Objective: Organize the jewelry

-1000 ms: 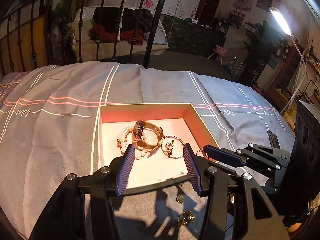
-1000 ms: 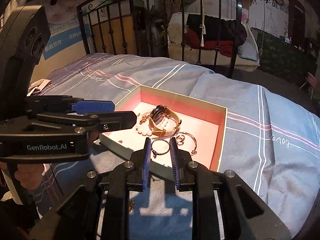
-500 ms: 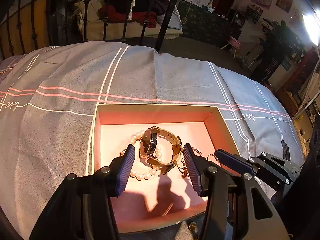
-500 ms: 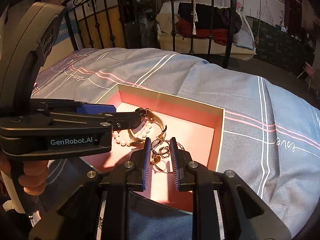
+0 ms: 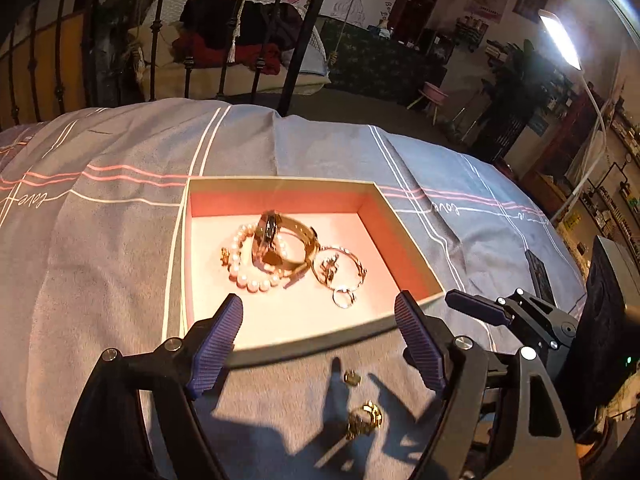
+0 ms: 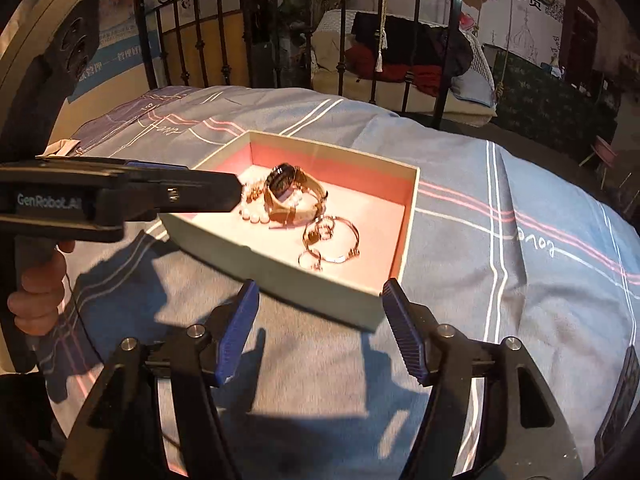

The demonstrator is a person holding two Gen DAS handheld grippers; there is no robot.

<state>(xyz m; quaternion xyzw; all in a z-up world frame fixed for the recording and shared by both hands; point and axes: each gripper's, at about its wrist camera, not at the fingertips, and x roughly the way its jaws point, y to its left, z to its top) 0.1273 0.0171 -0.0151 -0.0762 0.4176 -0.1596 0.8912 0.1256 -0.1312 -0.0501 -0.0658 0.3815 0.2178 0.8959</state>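
Two hand-held tools hang over a bed [image 5: 100,240] where jewelry is being gathered into an open box [image 5: 280,188] with a pink lining. Inside the box lie a gold watch [image 5: 280,244] resting on a pearl bracelet [image 5: 240,276], a thin bangle [image 5: 352,258] and a small ring [image 5: 343,298], all bunched near the middle.

The left tool [image 5: 318,330] has its jaws opening, with nothing between them. The right tool [image 6: 320,326] is opening too and is likewise empty; it sits just short of the box's near corner.

Two pieces remain outside on the bedcover, close to the box's near wall: a small gold stud [image 5: 352,378] and a larger gold ornament [image 5: 364,416], both lying low between the left tool's fingers in its own view.

The step in hand looks like the release of a piece into the box. The next move likely calls for one tool to drop low over the loose pieces and close carefully, since they are small and sit on soft, yielding cloth.
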